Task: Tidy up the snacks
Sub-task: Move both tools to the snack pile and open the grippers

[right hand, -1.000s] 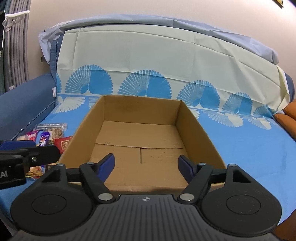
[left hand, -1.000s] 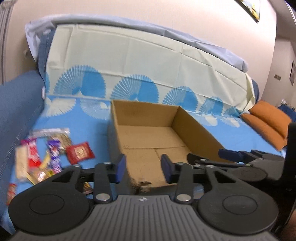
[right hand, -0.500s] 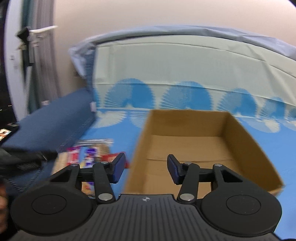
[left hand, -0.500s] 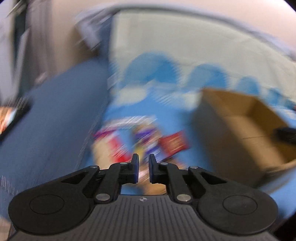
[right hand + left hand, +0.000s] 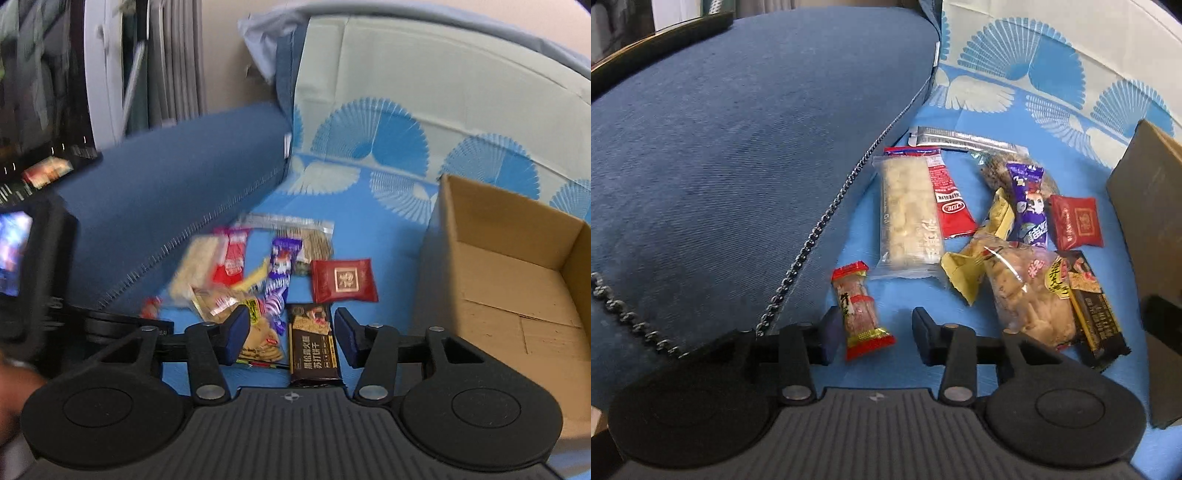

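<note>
Several snack packets lie in a heap on the blue sofa cover. My left gripper [image 5: 873,338] points down at its near left end. Its jaws are opening around a small red-and-yellow candy [image 5: 860,310], which lies by the left finger, unpressed. My right gripper [image 5: 291,338] hovers over the heap's right end. Its jaws are opening, and a black cracker bar [image 5: 314,339] lies between the fingers, untouched. Further back lie a dark red square packet [image 5: 343,280] and a purple wrapper [image 5: 280,258]. The open cardboard box [image 5: 517,266] stands to the right, with nothing inside.
A dark blue sofa armrest [image 5: 738,147] rises just left of the snacks. A fan-patterned cloth [image 5: 406,110] covers the backrest. A long clear pack of pale puffs [image 5: 908,214] and a clear bag of crackers [image 5: 1030,295] lie in the heap. The box wall [image 5: 1145,206] borders it on the right.
Both grippers swung left from the box to the snack heap and dipped toward it. The left jaws closed, then opened again. The right jaws stand narrower than a second ago.
</note>
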### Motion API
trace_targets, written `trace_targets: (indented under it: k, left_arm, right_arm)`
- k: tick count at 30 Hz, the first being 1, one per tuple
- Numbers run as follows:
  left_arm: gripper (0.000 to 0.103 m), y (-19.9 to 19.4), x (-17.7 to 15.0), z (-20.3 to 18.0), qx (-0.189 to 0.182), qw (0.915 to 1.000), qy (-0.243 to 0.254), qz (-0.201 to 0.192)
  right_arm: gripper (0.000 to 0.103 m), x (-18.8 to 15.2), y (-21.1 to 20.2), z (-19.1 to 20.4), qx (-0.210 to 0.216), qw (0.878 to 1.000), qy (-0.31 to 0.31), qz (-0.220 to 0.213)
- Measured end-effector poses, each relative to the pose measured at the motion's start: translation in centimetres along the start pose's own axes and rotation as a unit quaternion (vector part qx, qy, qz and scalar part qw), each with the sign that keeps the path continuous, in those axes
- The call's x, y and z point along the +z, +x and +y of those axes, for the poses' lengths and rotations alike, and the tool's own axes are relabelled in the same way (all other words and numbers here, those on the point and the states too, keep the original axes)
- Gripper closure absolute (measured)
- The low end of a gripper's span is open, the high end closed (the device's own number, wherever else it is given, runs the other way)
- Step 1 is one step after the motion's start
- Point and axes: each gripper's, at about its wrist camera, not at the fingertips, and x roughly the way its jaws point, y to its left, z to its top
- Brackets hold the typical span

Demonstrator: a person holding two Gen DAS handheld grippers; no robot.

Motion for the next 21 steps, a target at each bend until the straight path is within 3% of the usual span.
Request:
trace_targets:
  k: [3, 8, 10, 12, 15, 18, 21]
  left_arm:
    - [0.057, 0.6, 0.2, -0.1, 0.012, 0.9999, -0.01, 0.001]
    - [0.057, 1.0, -0.1, 0.2, 0.016, 0.9998, -0.012, -0.007]
    - [0.067, 0.9, -0.2, 0.6, 0.008, 0.9997, -0.021, -0.007]
    - [0.079, 0.9, -0.3, 0.7, 0.001, 0.9997, -0.023, -0.008]
    - [0.084, 0.7, -0.4, 0.8, -0.013, 0.9995, -0.029, -0.009]
    - [0.084, -0.1, -0.3, 1.4, -0.05, 0.9973, -0.048, -0.025]
    - [0.085, -0.8, -0.4, 1.5, -0.091, 0.9943, -0.048, -0.03]
  right_arm:
    - [0.049, -0.2, 2.6, 0.5, -0.016, 1.0, -0.014, 0.018]
    - [0.049, -0.9, 6.8, 0.9, -0.077, 0.994, -0.043, 0.066]
    - [0.047, -1.2, 8.0, 0.5, -0.09, 0.991, -0.029, 0.09]
    - [0.044, -1.7, 8.9, 0.0, -0.085, 0.99, -0.013, 0.111]
    - [0.043, -2.3, 9.7, -0.8, -0.079, 0.989, 0.017, 0.127]
    - [0.06, -2.3, 9.4, -1.3, -0.054, 0.99, 0.039, 0.128]
    - [0.062, -2.4, 8.5, -1.1, -0.049, 0.991, 0.039, 0.118]
